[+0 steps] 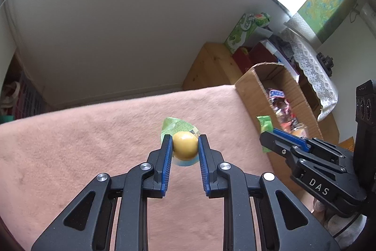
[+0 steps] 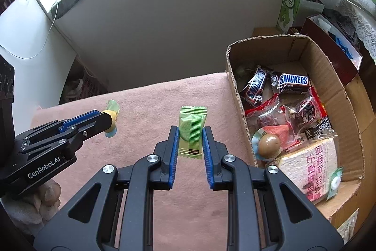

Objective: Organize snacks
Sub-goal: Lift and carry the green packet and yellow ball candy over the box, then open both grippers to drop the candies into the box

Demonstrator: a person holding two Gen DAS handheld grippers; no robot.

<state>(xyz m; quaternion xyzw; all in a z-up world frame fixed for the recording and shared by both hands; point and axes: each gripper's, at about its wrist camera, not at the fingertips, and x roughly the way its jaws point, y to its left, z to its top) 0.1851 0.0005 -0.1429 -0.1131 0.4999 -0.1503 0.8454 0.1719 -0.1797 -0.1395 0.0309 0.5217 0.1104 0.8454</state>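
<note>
Snacks held above the pink cloth point(image 2: 145, 95): left fingers point(image 1: 185, 145) pinch a yellow ball snack point(image 1: 185, 145), right fingers point(image 2: 190, 133) a green packet point(image 2: 191, 131).

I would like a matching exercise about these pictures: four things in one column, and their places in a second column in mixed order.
Things:
1. yellow ball snack
2. green packet
3. Snickers bars
4. green carton

Places:
A. inside the cardboard box
B. between the fingers of the right gripper
C. beyond the box, against the wall
D. between the fingers of the left gripper

Pairs: 1-D, 2-B, 3-A, 4-C
</note>
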